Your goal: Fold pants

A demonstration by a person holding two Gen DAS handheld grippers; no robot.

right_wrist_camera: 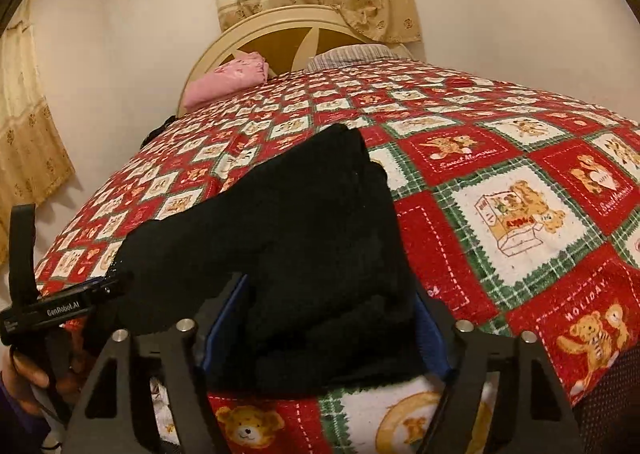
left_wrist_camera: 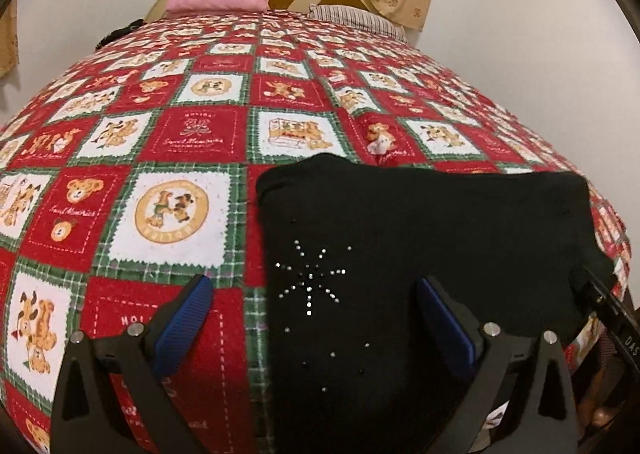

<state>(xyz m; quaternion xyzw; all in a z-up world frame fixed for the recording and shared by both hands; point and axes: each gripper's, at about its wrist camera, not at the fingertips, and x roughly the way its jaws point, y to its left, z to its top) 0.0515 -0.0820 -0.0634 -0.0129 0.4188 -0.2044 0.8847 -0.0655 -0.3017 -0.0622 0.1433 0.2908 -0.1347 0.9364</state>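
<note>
Both grippers stand open over the folded black pants on the bed. Left gripper straddles the pants' left edge, gripping nothing. Right gripper has the bundle's near end loosely between its fingers, long axis running toward the upper left.

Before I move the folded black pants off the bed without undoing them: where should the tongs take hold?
Judging from the pose, grip the thick stacked edge of the black pants nearest the right tongs, coming low from the near side of the bed. There the layers stack in visible ridges, so one pinch likely catches them all; the single flat panel with the rhinestone star would peel away.
</note>
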